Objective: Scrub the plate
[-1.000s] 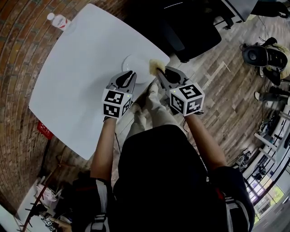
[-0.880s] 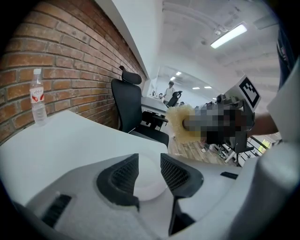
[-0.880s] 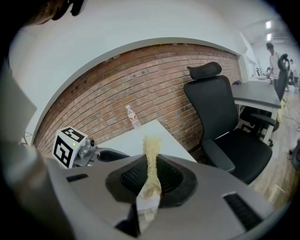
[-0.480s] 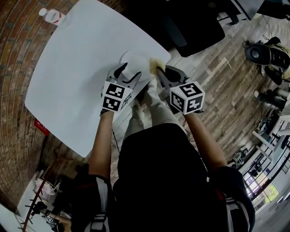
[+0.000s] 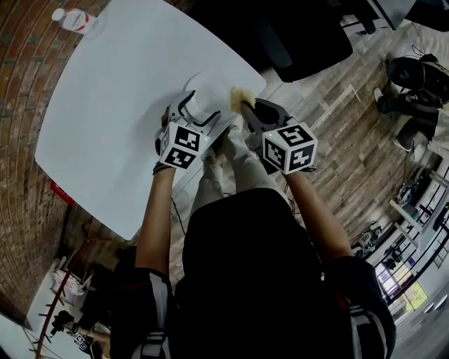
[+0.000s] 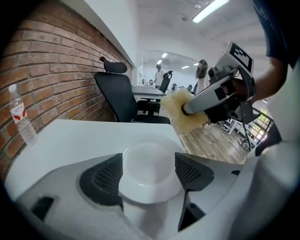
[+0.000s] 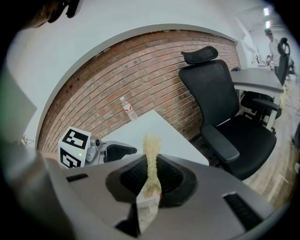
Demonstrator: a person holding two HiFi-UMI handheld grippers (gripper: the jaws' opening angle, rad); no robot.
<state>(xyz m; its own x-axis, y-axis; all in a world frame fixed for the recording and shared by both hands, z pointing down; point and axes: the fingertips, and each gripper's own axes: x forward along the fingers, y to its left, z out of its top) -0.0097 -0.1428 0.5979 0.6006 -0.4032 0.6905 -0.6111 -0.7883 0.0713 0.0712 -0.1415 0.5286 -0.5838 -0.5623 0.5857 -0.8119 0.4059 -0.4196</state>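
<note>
A white plate (image 5: pixel 205 90) lies near the right front corner of the white table (image 5: pixel 105 112). My left gripper (image 5: pixel 200 111) is over the plate's near rim. In the left gripper view its jaws are opening. The plate (image 6: pixel 150 154) sits between them, and the pads stand clear of its sides. My right gripper (image 5: pixel 251 111) is shut on a yellow sponge (image 5: pixel 240 97), held just above the plate's right edge. In the right gripper view the sponge (image 7: pixel 151 154) stands up thin between the pads. The sponge (image 6: pixel 180 112) also shows in the left gripper view, to the right above the plate.
A clear water bottle (image 5: pixel 74 19) with a red label stands at the table's far left corner. A black office chair (image 7: pixel 225 112) sits beyond the table's far edge. There is a brick wall on the left and wooden floor to the right of the table. The person's legs are right at the table's near edge.
The left gripper's jaws went from shut to wide open and slid forward over the plate's near rim. The right gripper kept the sponge by the plate's right edge.
</note>
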